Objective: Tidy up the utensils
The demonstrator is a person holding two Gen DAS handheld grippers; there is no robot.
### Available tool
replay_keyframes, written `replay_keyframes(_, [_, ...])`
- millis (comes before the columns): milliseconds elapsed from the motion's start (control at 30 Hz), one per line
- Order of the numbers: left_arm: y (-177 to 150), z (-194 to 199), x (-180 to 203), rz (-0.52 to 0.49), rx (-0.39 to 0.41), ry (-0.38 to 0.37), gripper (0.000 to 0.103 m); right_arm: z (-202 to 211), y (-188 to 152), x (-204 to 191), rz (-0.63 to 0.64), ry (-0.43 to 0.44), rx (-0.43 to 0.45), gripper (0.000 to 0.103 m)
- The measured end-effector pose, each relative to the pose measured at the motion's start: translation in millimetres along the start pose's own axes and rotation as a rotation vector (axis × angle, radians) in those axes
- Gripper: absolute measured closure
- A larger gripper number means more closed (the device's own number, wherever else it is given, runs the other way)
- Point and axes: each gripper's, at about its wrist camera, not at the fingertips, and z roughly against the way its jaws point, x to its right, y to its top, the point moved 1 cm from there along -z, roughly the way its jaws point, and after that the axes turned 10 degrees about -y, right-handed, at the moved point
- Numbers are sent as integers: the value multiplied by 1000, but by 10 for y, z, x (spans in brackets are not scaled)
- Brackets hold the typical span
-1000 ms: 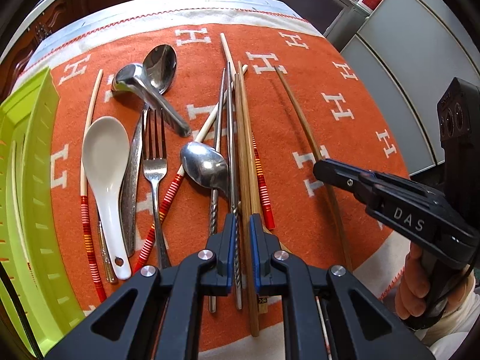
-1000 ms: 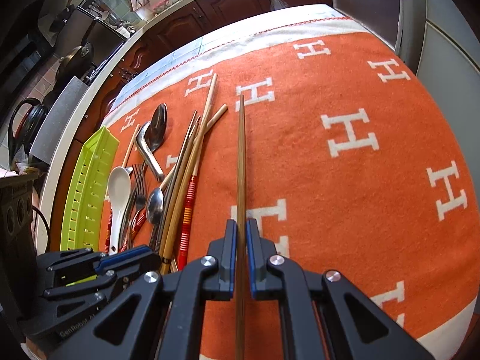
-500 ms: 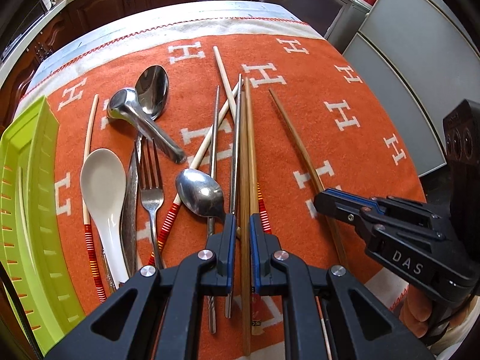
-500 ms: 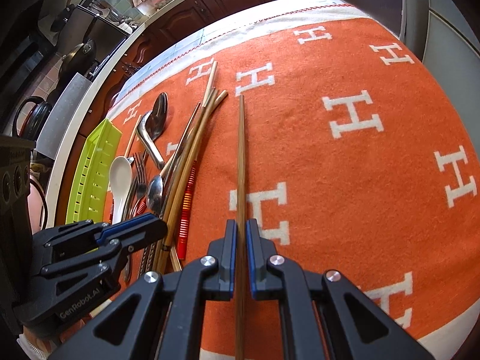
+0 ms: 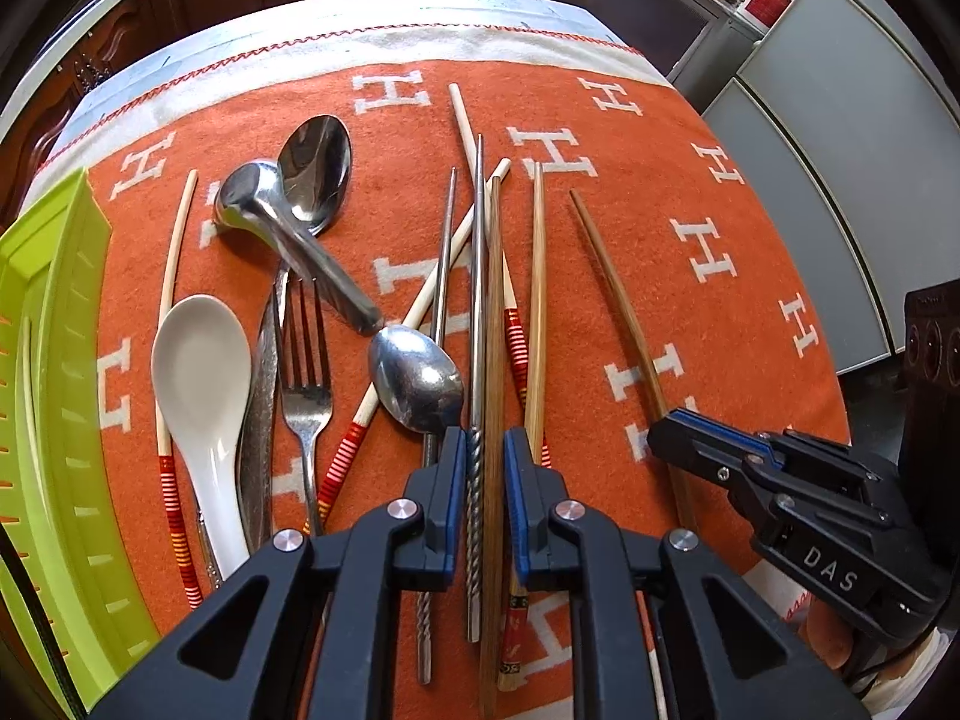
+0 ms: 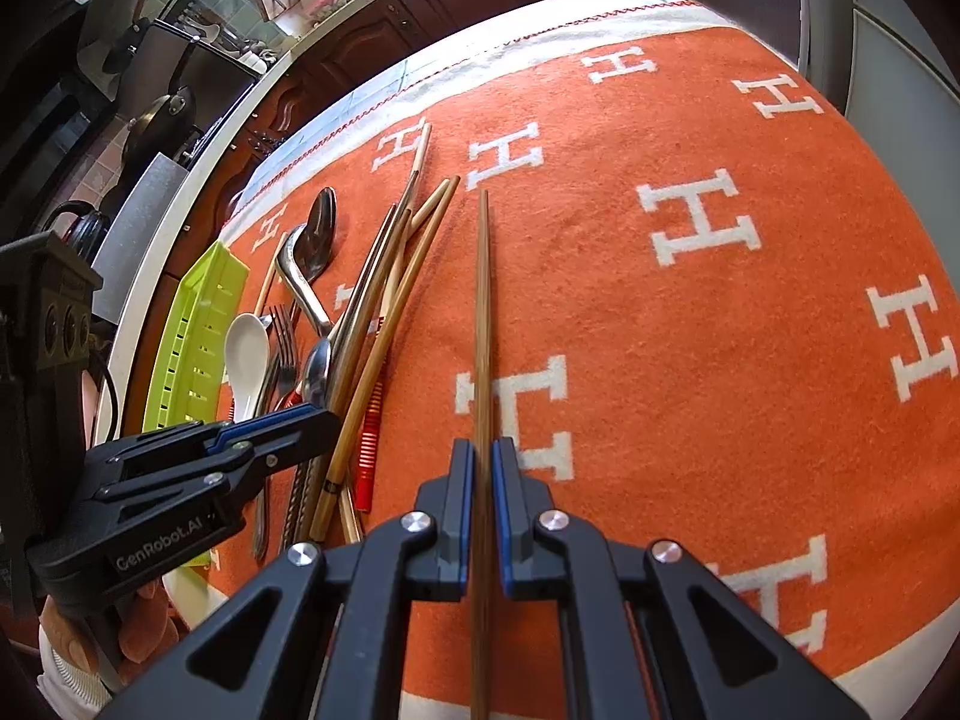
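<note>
Your counter, under the orange blanket (image 5: 690,252), is far from sorted: nearly every utensil lies loose on the cloth, so I judge the task barely begun.

The green tray (image 5: 54,324) along the left edge looks almost unused; a pale thin stick may lie in it, but I cannot tell for sure.

Just right of the tray sit the white ceramic spoon (image 5: 201,396), a patterned knife and the fork (image 5: 306,396), side by side. Farther off, the steel ladle (image 5: 288,240) lies across a large steel spoon (image 5: 318,171). A smaller steel spoon (image 5: 417,381) rests near the middle, over the crossed chopsticks.

The chopsticks are the tangle left to you: the red-banded pale ones are scattered, one far left by the tray, others crossing in the middle, mixed with metal and wooden ones.

Your left gripper (image 5: 485,462) straddles a metal chopstick (image 5: 477,312) and a dark wooden chopstick (image 5: 495,360). Its jaws have just been easing apart, and a gap shows beside the sticks, so I read it as parted, not pinching.

Your right gripper (image 6: 478,474) is clamped on the lone brown chopstick (image 6: 482,312), which lies well apart to the right of the pile, its far tip on the cloth. That one seems next to be matched with its wooden partner.
</note>
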Motion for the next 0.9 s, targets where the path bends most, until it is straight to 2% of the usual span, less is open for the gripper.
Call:
replay_keyframes(167, [21, 2, -19, 21, -5, -14, 92, 3, -2, 16, -4, 12, -2, 97])
replay_keyframes(400, [30, 31, -152, 104, -5, -117, 90, 8, -5, 48, -11, 27, -3, 97])
replay_keyframes(800, [65, 13, -131, 83, 5, -98, 93, 3, 7, 30, -7, 22, 0, 97])
replay_keyframes(900, [45, 58, -101, 65, 19, -76, 99, 3, 4, 21, -5, 20, 0, 97])
